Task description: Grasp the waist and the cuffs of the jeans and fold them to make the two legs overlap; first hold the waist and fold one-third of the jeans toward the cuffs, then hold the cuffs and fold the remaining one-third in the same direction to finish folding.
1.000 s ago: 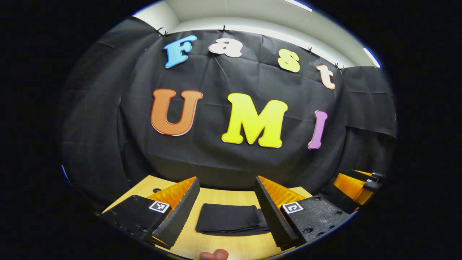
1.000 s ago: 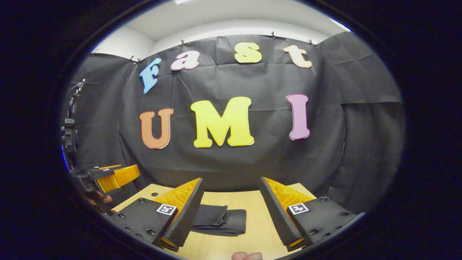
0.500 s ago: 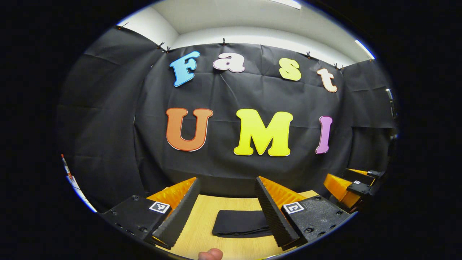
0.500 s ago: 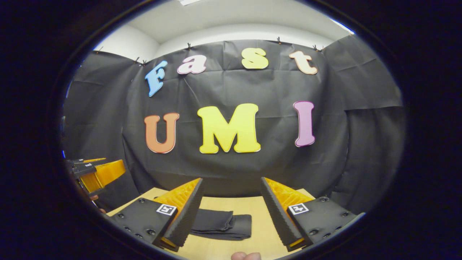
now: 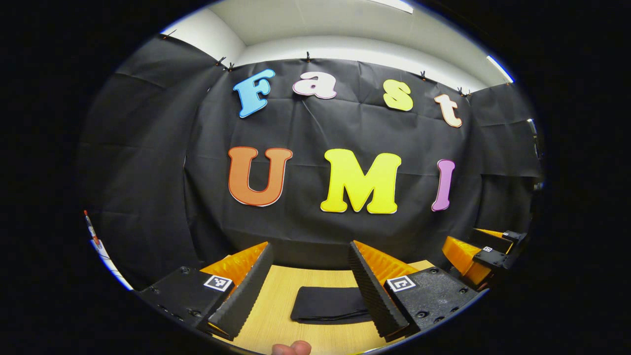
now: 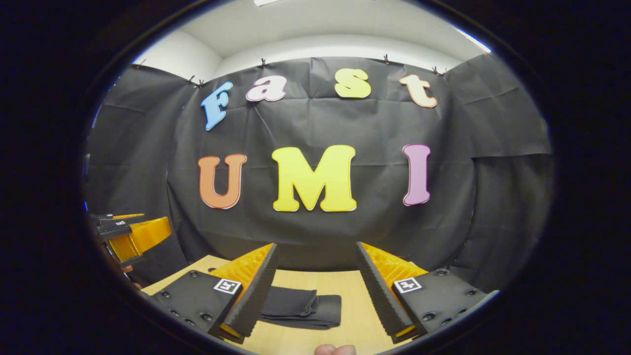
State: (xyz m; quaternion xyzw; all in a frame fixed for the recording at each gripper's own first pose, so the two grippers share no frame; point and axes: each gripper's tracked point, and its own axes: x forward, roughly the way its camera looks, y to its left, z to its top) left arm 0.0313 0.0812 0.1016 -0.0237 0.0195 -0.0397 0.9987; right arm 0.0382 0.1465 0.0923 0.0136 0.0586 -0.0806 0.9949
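Observation:
The black jeans [image 5: 328,304] lie folded into a flat rectangle on the wooden table [image 5: 276,305], away from both grippers. In the right gripper view the same folded jeans [image 6: 300,308] sit low and left of centre, partly behind my left finger. My left gripper [image 5: 309,288] hovers above the table, open, with nothing between its fingers. My right gripper [image 6: 315,286] is likewise open and empty above the table. The right gripper [image 5: 475,251] appears at the right edge of the left gripper view. The left gripper [image 6: 130,234] appears at the left edge of the right gripper view.
The black cloth wall [image 5: 345,227] stands right behind the table's far edge. A fingertip [image 5: 291,348] of the holding hand pokes in at the bottom, and another fingertip [image 6: 335,349] does so in the right gripper view. Small dark holes [image 6: 212,269] mark the tabletop.
Both grippers have drawn back and lifted away from the folded jeans, which look smaller now. Most of the shift came in the first half second; they have barely moved since.

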